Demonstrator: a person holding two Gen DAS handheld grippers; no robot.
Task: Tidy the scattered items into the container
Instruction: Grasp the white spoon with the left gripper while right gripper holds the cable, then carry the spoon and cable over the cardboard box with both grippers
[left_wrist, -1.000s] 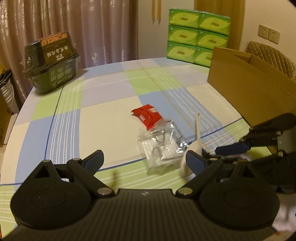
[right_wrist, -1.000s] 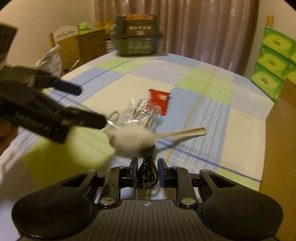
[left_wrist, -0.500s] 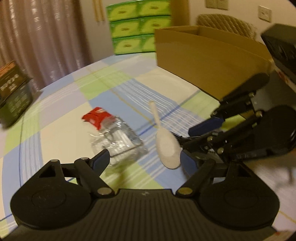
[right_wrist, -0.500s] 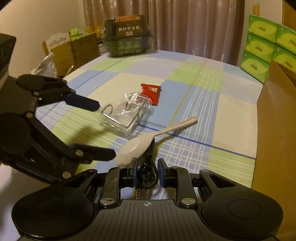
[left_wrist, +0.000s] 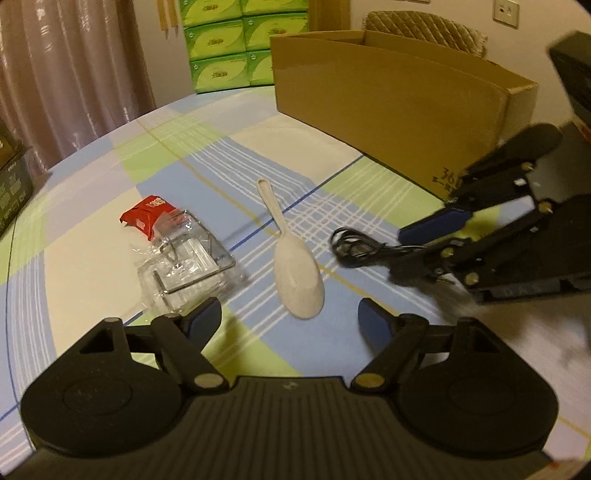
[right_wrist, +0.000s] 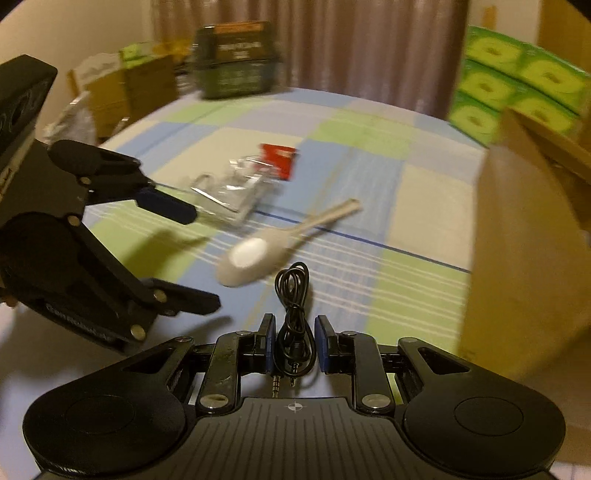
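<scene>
A coiled black cable (right_wrist: 293, 325) is pinched between the pads of the right tongs (right_wrist: 294, 345), held just above the checked counter (left_wrist: 110, 288) near the side where the open cardboard box (left_wrist: 399, 99) stands. Beside it a white spoon (left_wrist: 297, 271) lies flat in the counter's middle with its bowl between the fingers of the left tongs (left_wrist: 290, 319), which are spread and closing with neither pad touching it. Just past the spoon lie a clear plastic packet of metal hooks (left_wrist: 188, 262) and a red sachet (left_wrist: 147, 218), touching each other, and green tissue packs (left_wrist: 225, 44) are stacked at the far edge.
</scene>
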